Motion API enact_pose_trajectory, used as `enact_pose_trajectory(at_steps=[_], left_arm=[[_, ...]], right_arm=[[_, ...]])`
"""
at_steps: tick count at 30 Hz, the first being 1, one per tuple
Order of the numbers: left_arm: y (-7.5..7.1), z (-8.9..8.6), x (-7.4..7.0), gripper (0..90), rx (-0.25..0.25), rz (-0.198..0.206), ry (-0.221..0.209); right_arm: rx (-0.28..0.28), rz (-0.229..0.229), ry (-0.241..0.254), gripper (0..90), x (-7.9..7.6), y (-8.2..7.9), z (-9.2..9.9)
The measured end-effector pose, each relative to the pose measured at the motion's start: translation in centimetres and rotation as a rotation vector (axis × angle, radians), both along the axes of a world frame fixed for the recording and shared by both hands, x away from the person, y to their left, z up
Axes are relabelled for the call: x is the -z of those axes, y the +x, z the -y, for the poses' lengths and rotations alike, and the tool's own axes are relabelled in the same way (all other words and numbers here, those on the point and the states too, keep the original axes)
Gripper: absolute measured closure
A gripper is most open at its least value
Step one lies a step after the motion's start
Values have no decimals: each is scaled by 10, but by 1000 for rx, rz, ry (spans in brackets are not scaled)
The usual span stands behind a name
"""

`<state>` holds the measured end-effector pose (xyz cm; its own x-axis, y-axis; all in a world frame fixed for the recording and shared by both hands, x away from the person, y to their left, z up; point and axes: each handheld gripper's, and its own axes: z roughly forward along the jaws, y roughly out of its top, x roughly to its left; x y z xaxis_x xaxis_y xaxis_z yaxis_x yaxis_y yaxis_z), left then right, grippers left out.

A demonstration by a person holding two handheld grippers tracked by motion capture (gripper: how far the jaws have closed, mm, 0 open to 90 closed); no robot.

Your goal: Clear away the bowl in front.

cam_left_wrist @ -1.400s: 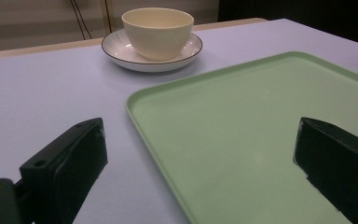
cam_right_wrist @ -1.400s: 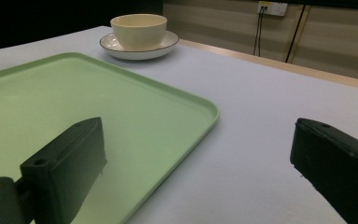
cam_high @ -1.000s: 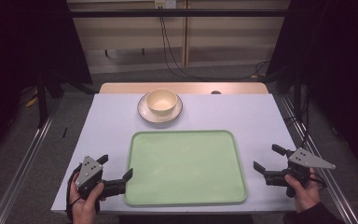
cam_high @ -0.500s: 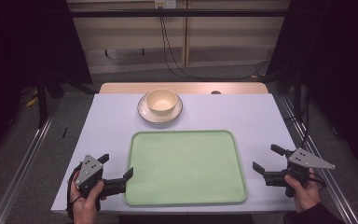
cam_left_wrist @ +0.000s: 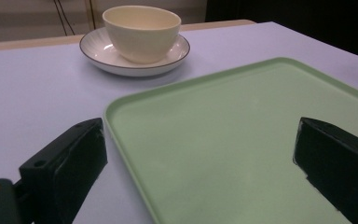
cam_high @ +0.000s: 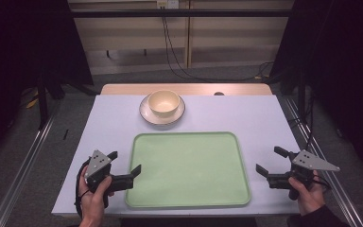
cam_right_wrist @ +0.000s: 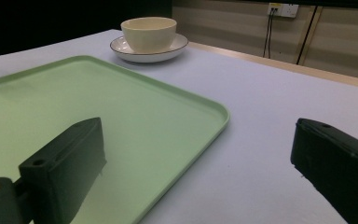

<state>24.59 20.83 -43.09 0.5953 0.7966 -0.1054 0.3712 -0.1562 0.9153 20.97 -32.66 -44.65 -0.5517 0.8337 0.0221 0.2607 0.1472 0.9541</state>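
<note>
Tray [cam_high: 187,170]: lying at the table's [cam_high: 246,113] near edge.
Bowl [cam_high: 163,102]: sitting on a saucer [cam_high: 146,113] by the far edge.
Left gripper [cam_high: 125,162]: gaping wide, straddling the tray's left rim.
Right gripper [cam_high: 271,160]: gaping wide, holding nothing.

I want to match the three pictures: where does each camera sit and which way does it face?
High view: above the near edge, looking down on white table; both hands, left gripper, right gripper.
Left gripper view: low, facing cream bowl on white saucer; own jaws open.
Right gripper view: low, facing likewise.
All share the pale green plastic tray.
</note>
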Motion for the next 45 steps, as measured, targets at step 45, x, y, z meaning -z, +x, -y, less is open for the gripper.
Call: enact_pose_trajectory(at_steps=[45], left_arm=[[119,44,-27,22,99,0,79]], right_arm=[[-7,7,6,28,0,0,0]])
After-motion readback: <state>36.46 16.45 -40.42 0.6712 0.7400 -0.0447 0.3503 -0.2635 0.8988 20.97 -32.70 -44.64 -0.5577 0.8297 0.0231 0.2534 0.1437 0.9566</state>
